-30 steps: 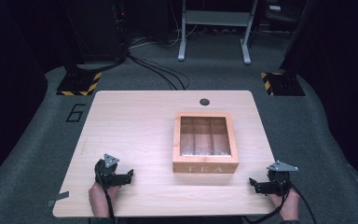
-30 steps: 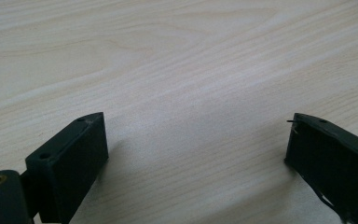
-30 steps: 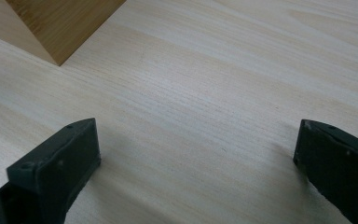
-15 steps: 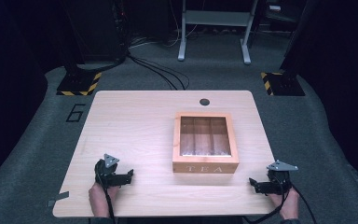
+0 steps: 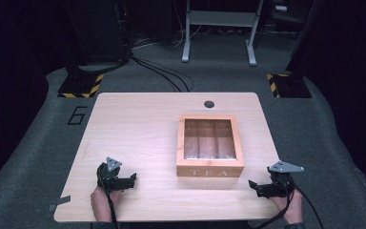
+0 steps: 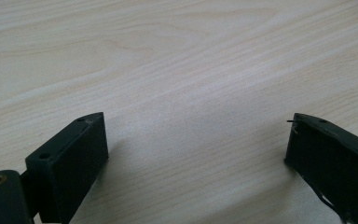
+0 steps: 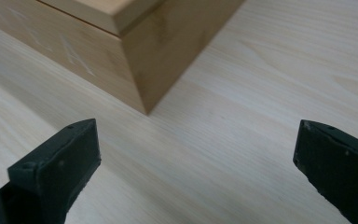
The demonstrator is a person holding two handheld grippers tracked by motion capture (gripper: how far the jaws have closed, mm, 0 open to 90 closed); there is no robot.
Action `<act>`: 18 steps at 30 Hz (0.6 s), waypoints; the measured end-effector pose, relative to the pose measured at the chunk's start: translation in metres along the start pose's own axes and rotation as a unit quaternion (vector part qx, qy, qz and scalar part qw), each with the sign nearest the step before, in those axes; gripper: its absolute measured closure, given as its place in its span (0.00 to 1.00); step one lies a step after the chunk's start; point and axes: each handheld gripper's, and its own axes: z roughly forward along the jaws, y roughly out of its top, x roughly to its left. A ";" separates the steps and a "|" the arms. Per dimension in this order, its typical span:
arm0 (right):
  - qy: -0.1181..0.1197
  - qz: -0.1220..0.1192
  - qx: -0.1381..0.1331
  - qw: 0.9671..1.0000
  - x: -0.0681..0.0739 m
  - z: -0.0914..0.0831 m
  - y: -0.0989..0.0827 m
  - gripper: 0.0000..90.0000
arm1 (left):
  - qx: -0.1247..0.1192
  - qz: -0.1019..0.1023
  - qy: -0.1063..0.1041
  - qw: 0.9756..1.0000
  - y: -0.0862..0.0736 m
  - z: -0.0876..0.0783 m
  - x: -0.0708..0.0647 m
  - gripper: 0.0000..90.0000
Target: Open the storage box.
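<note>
While both claws rest low at the near edge of the surface (image 5: 138, 124), I log the layout. Tea box (image 5: 209, 145) sits right of centre, lid shut, glass pane up, "TEA" face toward me. Its long axis runs away from me, near edge to far edge, though it is close to square.

Left claw (image 5: 134, 178): jaws spread wide, nothing between them. In the left gripper view I see bare wood grain between the pads (image 6: 74, 158). Box lies to its right and a little forward, apart from it.

Right claw (image 5: 251, 185): jaws also spread wide, empty. It points inward, toward the box. In the right gripper view the box (image 7: 135, 51) shows a near corner just ahead and slightly left of the jaw gap, with the lid seam visible along the top edge. Not touching.

My judgement: right claw is the nearer one, near the box's front right corner; left claw has more surface to cross. The lid's front lip lies forward and left of the right claw, so any lift there means swinging inward along the "TEA" face. I cannot tell where the hinge is. A small dark hole (image 5: 208, 103) sits beyond the box.
</note>
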 end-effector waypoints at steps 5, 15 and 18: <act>0.021 -0.017 -0.009 1.000 0.014 0.005 0.015 0.01 | 0.000 0.000 0.000 1.000 0.000 0.000 0.000 0.06; 0.035 -0.029 -0.012 0.999 0.024 0.011 0.024 0.43 | 0.000 0.000 0.000 1.000 0.000 0.000 0.000 0.06; 0.033 -0.032 -0.016 0.999 0.025 0.010 0.025 0.57 | 0.000 0.000 0.000 1.000 0.000 0.000 0.000 0.06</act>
